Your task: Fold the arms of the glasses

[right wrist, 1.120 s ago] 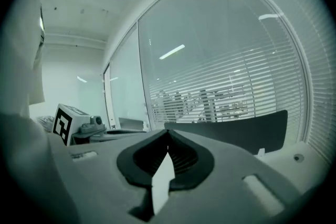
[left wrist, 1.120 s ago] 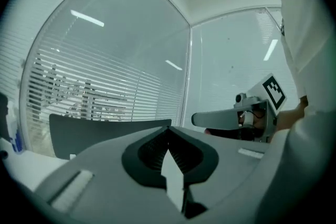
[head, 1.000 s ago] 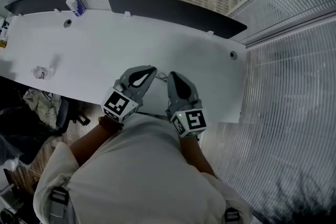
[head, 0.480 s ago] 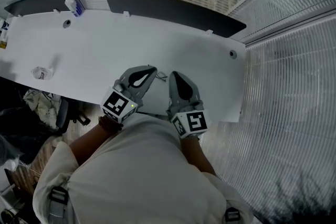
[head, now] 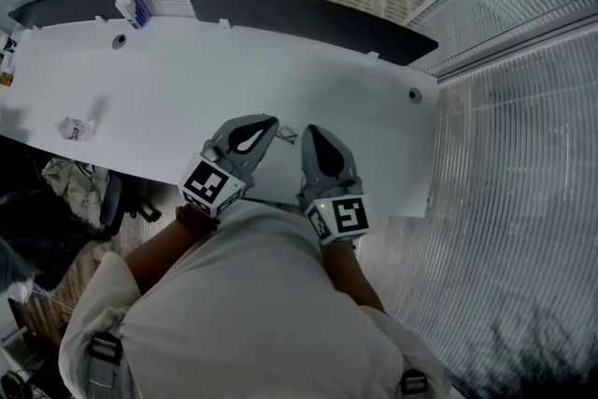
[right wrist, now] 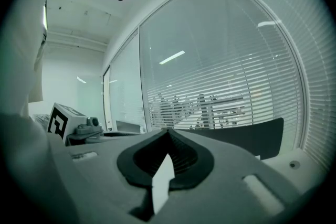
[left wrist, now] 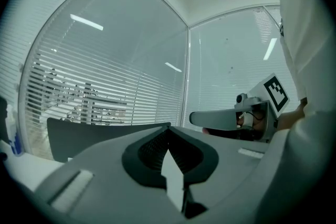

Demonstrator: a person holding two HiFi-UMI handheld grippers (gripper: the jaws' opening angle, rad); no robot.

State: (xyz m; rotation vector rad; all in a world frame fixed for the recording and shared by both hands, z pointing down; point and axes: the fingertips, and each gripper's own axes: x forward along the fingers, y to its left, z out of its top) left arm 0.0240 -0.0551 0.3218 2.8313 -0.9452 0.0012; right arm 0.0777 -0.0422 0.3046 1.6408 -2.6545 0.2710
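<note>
The glasses show only as a thin dark wire shape on the white table, between the two gripper tips; their arms cannot be made out. My left gripper lies just left of them, jaws shut with nothing seen between them. My right gripper lies just right of them, jaws also closed together and empty. In the left gripper view the shut jaws meet at a point, with the right gripper beside them. The right gripper view shows its own closed jaws and the left gripper's marker cube; the glasses are hidden in both.
A crumpled wrapper lies at the table's left. A bottle stands at the far left corner. A dark panel runs along the table's back edge. Cable holes sit near the corners. Glass walls with blinds surround the table.
</note>
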